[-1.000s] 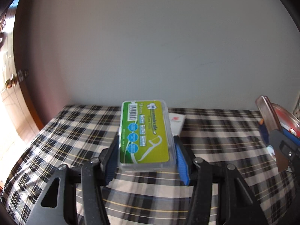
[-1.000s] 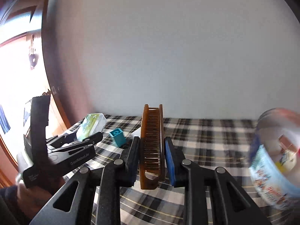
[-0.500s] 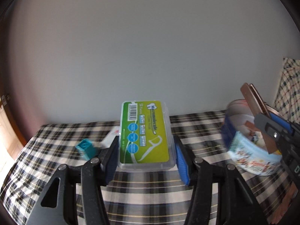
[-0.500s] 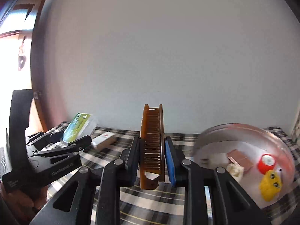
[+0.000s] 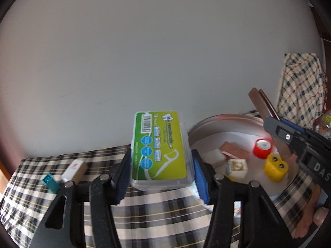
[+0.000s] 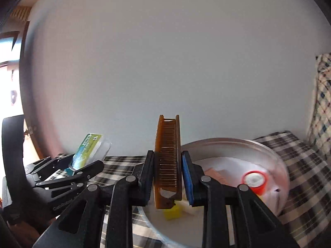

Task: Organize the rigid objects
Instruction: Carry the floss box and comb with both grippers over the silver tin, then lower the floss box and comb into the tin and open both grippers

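The left claw (image 5: 160, 177) clamps the floss-pick box (image 5: 160, 148) flat by its 2 long sides, held above the checkered desk (image 5: 155, 217) just left of the metal bowl (image 5: 223, 122). The right claw (image 6: 167, 180) grips the brown comb (image 6: 168, 161) on edge over the bowl's near rim, probably to drop both in with the 4 small items there.

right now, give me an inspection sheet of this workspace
surface: plaid tablecloth under everything
job's things: floss pick box and brown comb, both held; round metal tin holds red cap, yellow block, cream block, brown box
clutter: teal block, small white box on the cloth
grippers: left hand-held gripper shut on box; right hand-held gripper shut on comb
cables: nothing seen
surroundings: white wall
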`<action>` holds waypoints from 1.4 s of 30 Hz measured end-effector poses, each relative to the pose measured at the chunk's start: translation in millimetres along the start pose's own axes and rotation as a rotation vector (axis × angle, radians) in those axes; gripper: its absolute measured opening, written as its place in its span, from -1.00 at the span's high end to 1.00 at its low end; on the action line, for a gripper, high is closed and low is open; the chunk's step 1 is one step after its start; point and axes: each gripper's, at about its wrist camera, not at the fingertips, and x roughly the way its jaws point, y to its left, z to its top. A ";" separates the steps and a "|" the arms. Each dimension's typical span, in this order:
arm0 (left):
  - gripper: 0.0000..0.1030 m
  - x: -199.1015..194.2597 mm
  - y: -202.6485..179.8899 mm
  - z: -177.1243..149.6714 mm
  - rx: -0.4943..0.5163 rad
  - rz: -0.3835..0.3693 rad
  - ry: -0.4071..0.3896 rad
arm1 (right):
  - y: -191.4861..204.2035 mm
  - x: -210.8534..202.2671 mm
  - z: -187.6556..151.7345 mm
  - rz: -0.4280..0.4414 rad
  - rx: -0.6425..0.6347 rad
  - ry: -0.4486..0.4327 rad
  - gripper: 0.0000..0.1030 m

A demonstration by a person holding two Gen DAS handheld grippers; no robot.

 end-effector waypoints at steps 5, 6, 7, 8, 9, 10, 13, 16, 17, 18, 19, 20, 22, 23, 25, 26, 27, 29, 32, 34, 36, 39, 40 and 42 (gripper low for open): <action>-0.04 12.7 -29.4 6.4 0.011 -0.058 0.017 | -28.6 0.9 1.2 -0.071 0.009 0.010 0.46; -0.04 15.6 -36.4 7.6 0.015 -0.064 0.017 | -34.5 1.7 1.1 -0.085 0.008 0.016 0.46; -0.04 16.0 -44.7 8.2 0.020 -0.073 0.018 | -40.8 2.3 1.1 -0.100 0.007 0.022 0.46; -0.05 18.6 -50.7 8.4 0.024 -0.080 0.018 | -43.7 1.1 1.8 -0.113 0.005 0.027 0.46; -0.05 19.9 -57.8 9.5 0.029 -0.086 0.018 | -51.8 1.0 3.1 -0.128 0.005 0.031 0.46; -0.05 20.8 -64.9 10.2 0.034 -0.089 0.018 | -60.4 1.4 4.1 -0.143 0.010 0.034 0.46; -0.04 27.5 -84.2 12.5 0.035 -0.107 0.031 | -87.8 -1.2 11.1 -0.173 0.039 0.035 0.46; -0.04 30.4 -100.3 13.2 0.044 -0.121 0.041 | -103.1 -2.4 12.1 -0.201 0.043 0.037 0.46; -0.04 31.7 -106.0 12.8 0.047 -0.126 0.046 | -105.3 -2.6 11.9 -0.205 0.043 0.040 0.46; -0.04 32.8 -110.2 11.9 0.049 -0.128 0.052 | -107.0 -2.3 12.4 -0.209 0.043 0.045 0.46; -0.04 34.9 -115.7 10.9 0.051 -0.131 0.061 | -109.0 -1.1 12.1 -0.213 0.043 0.052 0.46; -0.04 36.4 -119.5 9.9 0.052 -0.132 0.070 | -110.3 0.7 11.8 -0.214 0.046 0.060 0.46; -0.04 41.7 -128.6 6.7 0.057 -0.133 0.091 | -118.0 13.4 7.5 -0.205 0.047 0.085 0.46; -0.04 43.7 -130.7 4.9 0.057 -0.131 0.101 | -117.9 17.7 6.6 -0.205 0.041 0.097 0.46; -0.04 50.1 -134.9 1.9 0.056 -0.132 0.122 | -112.2 24.5 4.3 -0.202 0.023 0.127 0.46; -0.04 53.5 -136.8 0.3 0.058 -0.128 0.135 | -110.9 28.5 2.6 -0.197 0.015 0.142 0.45; -0.04 56.4 -139.0 -0.9 0.063 -0.126 0.145 | -108.1 32.9 0.7 -0.193 0.004 0.161 0.45; -0.04 60.6 -142.1 -3.0 0.067 -0.123 0.159 | -104.4 37.8 -1.6 -0.190 -0.015 0.178 0.45; -0.04 66.0 -142.6 -5.7 0.065 -0.115 0.178 | -101.2 42.5 -3.4 -0.186 -0.024 0.197 0.45; -0.04 68.9 -141.3 -7.7 0.065 -0.107 0.190 | -100.8 44.5 -4.6 -0.185 -0.019 0.210 0.45; -0.04 70.4 -140.6 -8.9 0.066 -0.105 0.191 | -100.0 45.5 -5.4 -0.174 -0.011 0.219 0.45; -0.04 70.4 -141.3 -9.1 0.075 -0.100 0.189 | -98.4 49.6 -7.1 -0.180 -0.021 0.233 0.45; -0.04 70.5 -141.7 -9.0 0.078 -0.098 0.189 | -97.2 51.7 -8.7 -0.180 -0.025 0.245 0.45; -0.04 70.3 -143.1 -9.6 0.089 -0.091 0.185 | -95.3 55.0 -11.2 -0.182 -0.034 0.259 0.45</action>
